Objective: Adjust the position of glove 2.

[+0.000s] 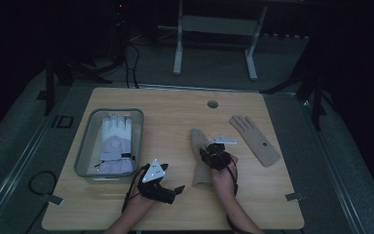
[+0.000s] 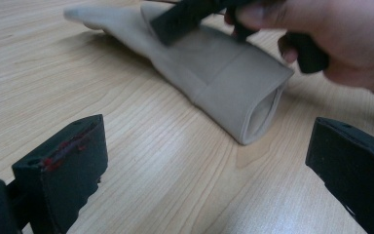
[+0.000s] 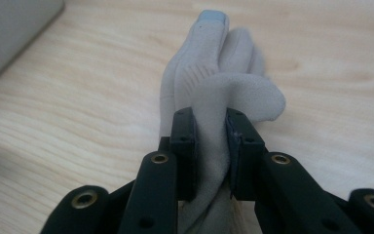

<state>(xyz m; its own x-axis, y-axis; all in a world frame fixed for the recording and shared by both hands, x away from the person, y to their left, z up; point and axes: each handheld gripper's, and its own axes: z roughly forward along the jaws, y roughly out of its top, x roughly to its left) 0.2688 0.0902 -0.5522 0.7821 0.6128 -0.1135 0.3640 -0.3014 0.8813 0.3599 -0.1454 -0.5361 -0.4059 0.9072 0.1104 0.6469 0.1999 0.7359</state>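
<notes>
A tan glove (image 1: pixel 201 175) lies in the middle of the wooden table (image 1: pixel 175 109), cuff toward the person. My right gripper (image 1: pixel 214 152) is over its middle. In the right gripper view the jaws (image 3: pixel 210 129) are shut on a bunched fold of this glove (image 3: pixel 209 73), fabric pinched between the pads. My left gripper (image 1: pixel 174 191) rests near the table's front edge, left of the cuff. Its jaws (image 2: pixel 204 165) stand wide open with nothing between them, pointing at the glove's open cuff (image 2: pixel 224 87). A second tan glove (image 1: pixel 254 140) lies flat at the right.
A clear bin (image 1: pixel 84 146) at the left holds a white and lilac glove (image 1: pixel 116 144); its corner (image 3: pixel 9 29) shows in the right gripper view. A round cable hole (image 1: pixel 213 104) sits near the table's far edge. Bare wood lies between bin and gloves.
</notes>
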